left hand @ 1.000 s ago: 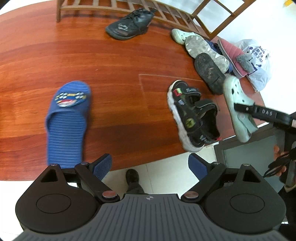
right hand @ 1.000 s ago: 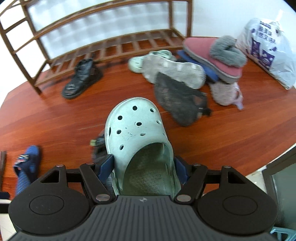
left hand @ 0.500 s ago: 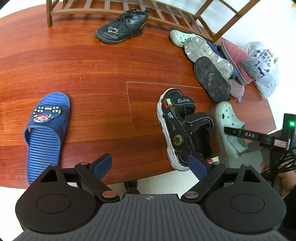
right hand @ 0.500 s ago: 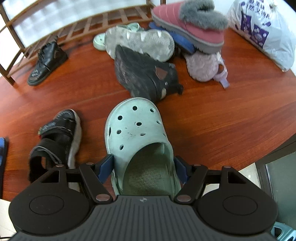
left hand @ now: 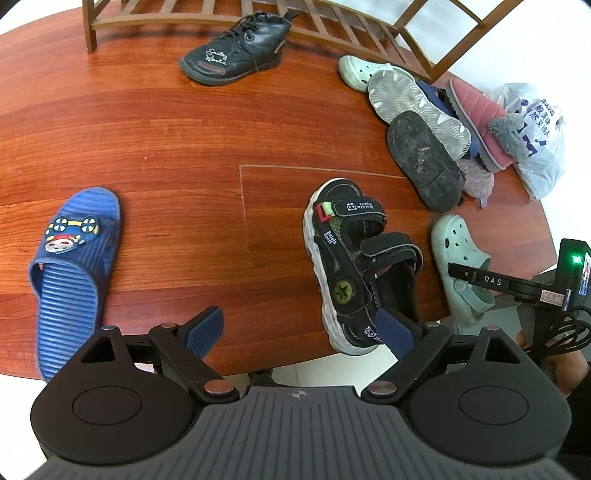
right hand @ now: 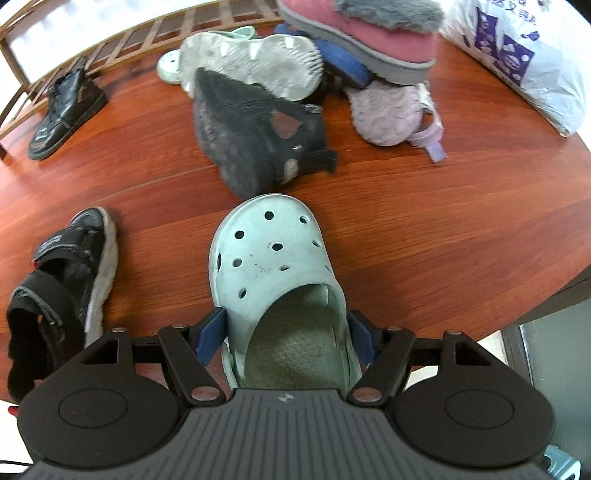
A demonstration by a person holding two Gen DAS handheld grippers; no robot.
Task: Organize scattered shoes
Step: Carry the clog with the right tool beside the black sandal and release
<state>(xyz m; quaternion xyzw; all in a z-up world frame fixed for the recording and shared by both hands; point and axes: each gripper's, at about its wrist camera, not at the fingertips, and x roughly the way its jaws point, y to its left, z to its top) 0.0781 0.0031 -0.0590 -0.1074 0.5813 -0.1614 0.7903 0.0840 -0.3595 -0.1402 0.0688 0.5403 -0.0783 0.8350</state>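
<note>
right fingers (right hand: pixel 286 336) clamp our mint clog (right hand: pixel 275 258) at heel; since a second ago we've lowered it beside black sandal (left hand: pixel 354 266) on floor (left hand: pixel 166 140), away from rack (left hand: pixel 332 22). left fingers (left hand: pixel 299 328) spread, empty.

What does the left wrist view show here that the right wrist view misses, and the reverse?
Only the left wrist view shows the blue slipper and the left gripper, jaws open and empty. Only the right wrist view shows the right gripper with its jaws shut on the mint clog near the heel, and the clog's insole. Both show the clog, black sandal, black boot, shoe pile with the pink slipper, white bag and wooden rack.
</note>
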